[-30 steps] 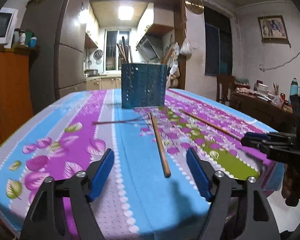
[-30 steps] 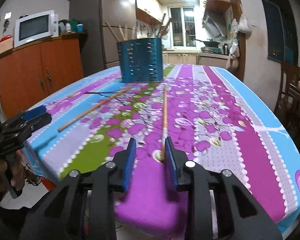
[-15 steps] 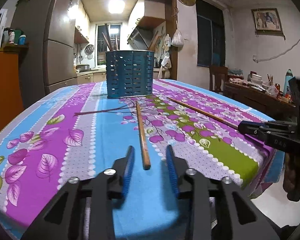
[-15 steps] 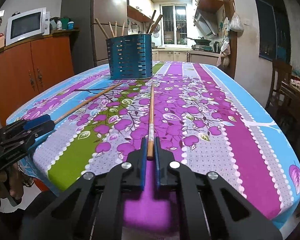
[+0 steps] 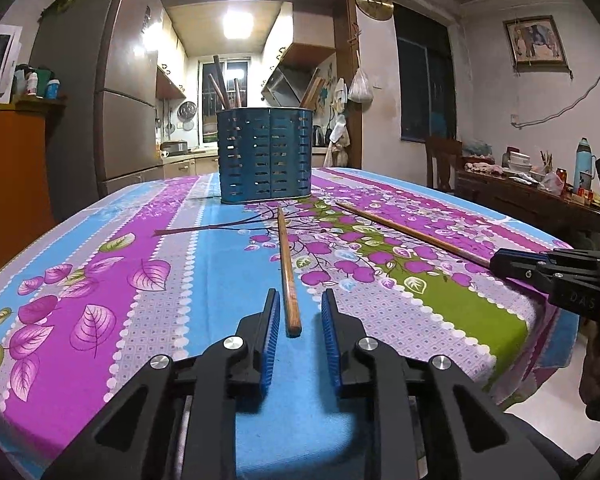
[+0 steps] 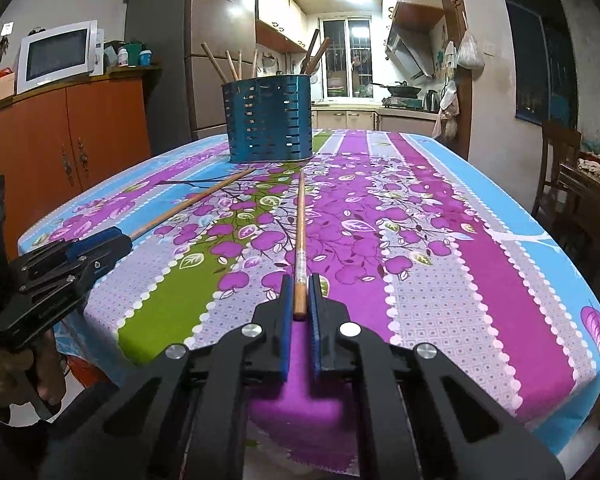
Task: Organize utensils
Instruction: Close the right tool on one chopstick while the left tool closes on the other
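Observation:
Two wooden chopsticks lie on the flowered tablecloth, pointing at a blue slotted utensil holder (image 5: 265,155) that has several chopsticks standing in it. My left gripper (image 5: 297,300) is open, its blue pads on either side of the near end of one chopstick (image 5: 287,268) without touching it. My right gripper (image 6: 299,286) is shut on the near end of the other chopstick (image 6: 301,224), which still rests on the cloth. The holder shows in the right wrist view (image 6: 269,118) too. Each gripper appears in the other's view: the right one (image 5: 504,262), the left one (image 6: 116,242).
The table's near edge (image 6: 340,460) is just under both grippers. An orange cabinet (image 6: 80,136) with a microwave stands on the left, a fridge (image 5: 116,92) behind it. A wooden chair (image 5: 442,162) and a cluttered sideboard (image 5: 540,196) stand on the right.
My left gripper came down and forward to the chopstick's end and its jaws narrowed around it. My right gripper closed on its chopstick.

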Available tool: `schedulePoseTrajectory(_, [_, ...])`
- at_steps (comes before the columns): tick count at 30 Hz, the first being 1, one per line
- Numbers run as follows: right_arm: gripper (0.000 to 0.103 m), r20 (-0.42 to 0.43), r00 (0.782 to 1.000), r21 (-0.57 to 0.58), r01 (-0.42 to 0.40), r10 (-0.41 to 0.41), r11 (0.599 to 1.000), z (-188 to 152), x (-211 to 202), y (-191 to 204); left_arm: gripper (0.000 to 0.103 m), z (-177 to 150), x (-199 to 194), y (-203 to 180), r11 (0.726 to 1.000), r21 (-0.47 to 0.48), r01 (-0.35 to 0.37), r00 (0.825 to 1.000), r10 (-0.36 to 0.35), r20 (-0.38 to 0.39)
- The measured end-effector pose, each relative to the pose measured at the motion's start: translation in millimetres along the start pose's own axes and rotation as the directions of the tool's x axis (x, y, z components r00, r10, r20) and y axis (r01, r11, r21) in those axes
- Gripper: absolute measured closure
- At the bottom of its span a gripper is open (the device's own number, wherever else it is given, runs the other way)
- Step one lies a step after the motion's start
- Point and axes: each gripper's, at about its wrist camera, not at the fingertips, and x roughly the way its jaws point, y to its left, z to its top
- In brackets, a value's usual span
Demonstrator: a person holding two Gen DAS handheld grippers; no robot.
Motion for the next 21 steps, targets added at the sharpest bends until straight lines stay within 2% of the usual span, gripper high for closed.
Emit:
schedulePoseTrajectory(10, [0.096,0.012,1.0,-0.009,-0.023,0.023,1.0,-2,0,-3,0.08,-8,-3,-3,1.0,-0.007,-0.02,0.999,0.02,0.047])
schedulePoseTrajectory(14, [0.096,0.009,1.0,-0.018,-0.025,0.025,1.0,-2,-1,-1,0.08,-5,-3,-5,0.999,-0.003,-0.032,0.999,0.032,0.031])
schedulePoseTrajectory(15, [0.098,0.013,1.0,-0.017,-0.023,0.023,1.0,-2,-1,-1,0.081,-4,-2,-5,0.999,-0.009,-0.033,0.999,0.033,0.028])
schedulePoseTrajectory(16, [0.098,0.018,0.999,-0.01,-0.027,0.027,1.0,-3,-2,-1,0.091,-3,-3,-4,0.999,-0.011,-0.044,0.999,0.044,0.024])
schedulePoseTrajectory(17, [0.098,0.021,0.999,-0.004,-0.029,0.029,1.0,-3,-2,-1,0.094,-3,-2,-4,0.999,-0.011,-0.044,0.999,0.045,0.022])
schedulePoseTrajectory(21, [0.098,0.045,0.999,-0.005,-0.027,0.027,1.0,-1,-10,-1,0.095,2,-9,-6,0.999,-0.001,-0.038,0.999,0.038,0.027])
